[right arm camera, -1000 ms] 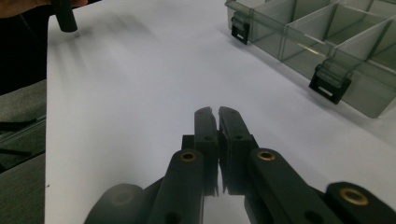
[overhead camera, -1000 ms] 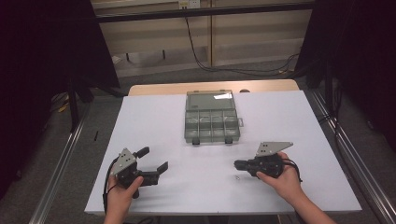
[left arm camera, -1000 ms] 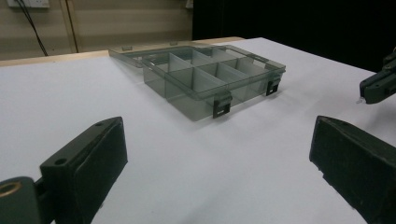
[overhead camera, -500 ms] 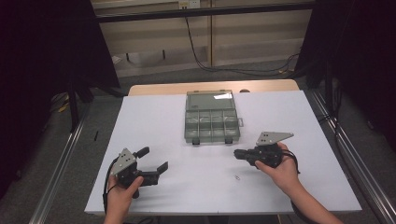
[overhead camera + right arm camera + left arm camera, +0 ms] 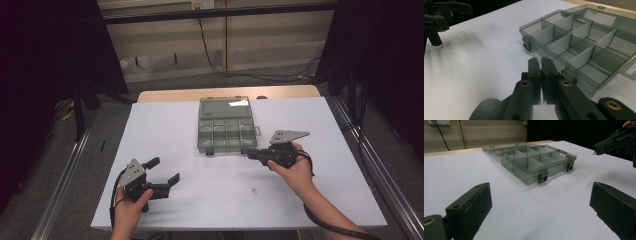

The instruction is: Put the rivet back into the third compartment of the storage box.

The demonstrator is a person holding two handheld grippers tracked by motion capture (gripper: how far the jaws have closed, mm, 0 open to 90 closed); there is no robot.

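A clear grey compartment box [image 5: 225, 131] lies open on the white table [image 5: 200, 210], its lid folded back and its cells empty. My right gripper [image 5: 251, 152] is shut, with its tips just off the box's near right corner by a latch. In the right gripper view the jaws [image 5: 540, 62] press together beside the box wall [image 5: 579, 45], and nothing shows between them. My left gripper [image 5: 164, 170] rests open near the front left, well short of the box. In the left gripper view the box [image 5: 536, 162] sits ahead between the spread jaws [image 5: 540, 195], with the right gripper [image 5: 609, 143] at the upper right.
A tiny dark item [image 5: 254, 190] lies on the table in front of the right hand. The left gripper [image 5: 449, 10] appears far off in the right gripper view. Metal rails [image 5: 65, 180] run along both table sides, and cables hang at the back.
The right gripper has moved forward and slightly left, from the front of the table up to the box's near right corner. The left gripper has stayed put.
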